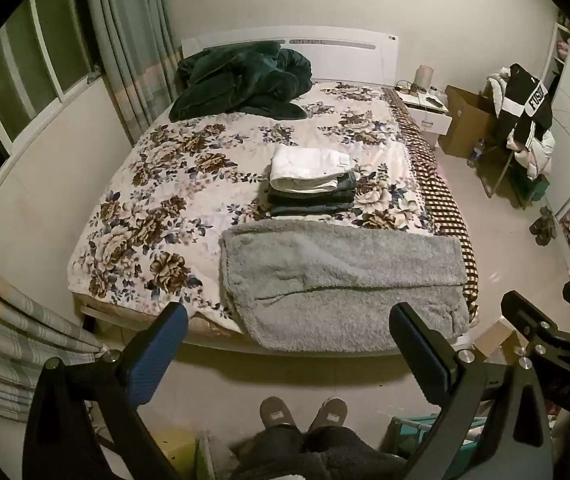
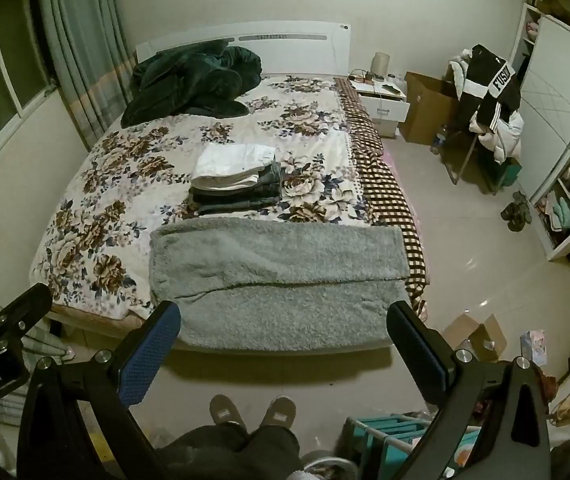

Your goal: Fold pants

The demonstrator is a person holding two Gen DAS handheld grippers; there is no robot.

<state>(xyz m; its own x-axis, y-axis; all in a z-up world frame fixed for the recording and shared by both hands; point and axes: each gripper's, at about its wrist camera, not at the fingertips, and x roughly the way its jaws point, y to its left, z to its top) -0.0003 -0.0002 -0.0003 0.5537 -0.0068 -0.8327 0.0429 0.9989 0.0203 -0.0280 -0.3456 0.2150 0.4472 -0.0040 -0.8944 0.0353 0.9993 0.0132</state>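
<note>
Pants (image 1: 341,280), grey and fleecy, spread across near bed (image 1: 145,216) edge; folded stack (image 1: 311,182) beyond; left tool (image 1: 289,320) and right tool (image 2: 285,318) released, empty.

A home bedroom: floral-covered bed (image 1: 173,184), nightstand (image 1: 429,114), curtains (image 1: 133,40), probably a wardrobe (image 2: 561,92).

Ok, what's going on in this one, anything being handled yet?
Not yet. A person stands at the foot of the bed, slippers visible, holding the left gripper and right gripper out over the floor, both with jaws wide open and empty. Grey fleecy pants lie spread across the near edge of the bed, partly hanging over it. Behind them sits a stack of folded pants, a white pair on top. Nothing touches the grey pair.
</note>
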